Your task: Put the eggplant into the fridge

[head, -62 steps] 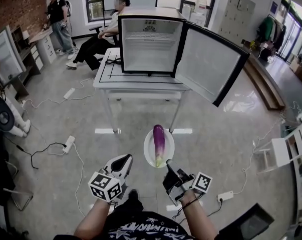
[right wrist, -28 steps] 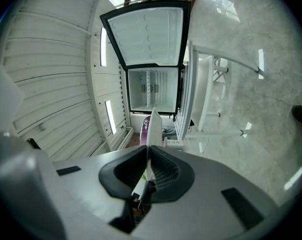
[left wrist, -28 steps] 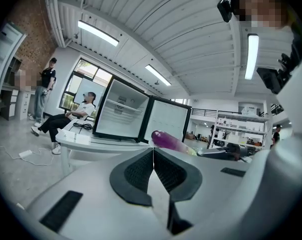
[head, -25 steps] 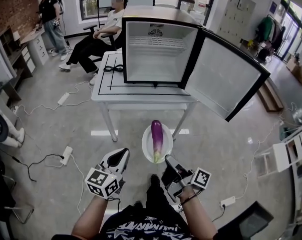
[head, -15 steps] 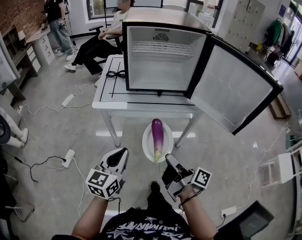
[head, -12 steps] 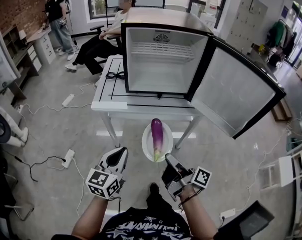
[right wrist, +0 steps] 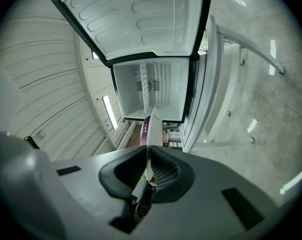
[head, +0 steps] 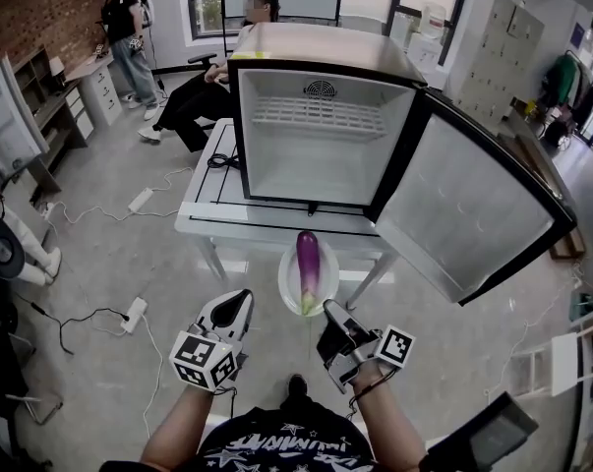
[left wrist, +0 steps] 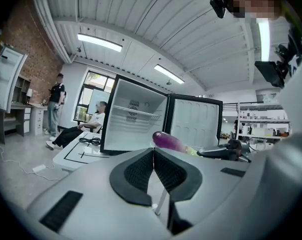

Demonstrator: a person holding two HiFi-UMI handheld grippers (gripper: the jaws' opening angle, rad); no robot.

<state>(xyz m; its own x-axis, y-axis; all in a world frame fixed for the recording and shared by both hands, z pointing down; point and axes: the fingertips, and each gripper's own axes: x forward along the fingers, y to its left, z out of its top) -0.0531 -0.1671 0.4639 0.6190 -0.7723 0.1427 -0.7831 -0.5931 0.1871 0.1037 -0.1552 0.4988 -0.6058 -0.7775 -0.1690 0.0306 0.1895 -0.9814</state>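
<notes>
A purple eggplant [head: 307, 266] lies lengthwise on a white plate [head: 288, 290], held in the air just before the table's near edge. My right gripper [head: 326, 309] is shut on the plate's near rim; in the right gripper view the plate [right wrist: 151, 126] runs edge-on between the jaws, with the eggplant [right wrist: 144, 128] behind it. My left gripper [head: 239, 304] hangs left of the plate, shut on nothing. The eggplant [left wrist: 168, 140] also shows beyond my left gripper [left wrist: 153, 152]. The fridge [head: 321, 136] stands open on a white table [head: 203, 214], its inside bare apart from a wire shelf.
The fridge door [head: 468, 214] swings out to the right at about my gripper's height. A seated person [head: 212, 77] and a standing person [head: 124, 37] are behind the table. Power strips and cables [head: 134, 313] lie on the floor to the left.
The fridge and table have grown larger and closer in the head view. Both grippers and the plate with the eggplant keep the same places relative to each other.
</notes>
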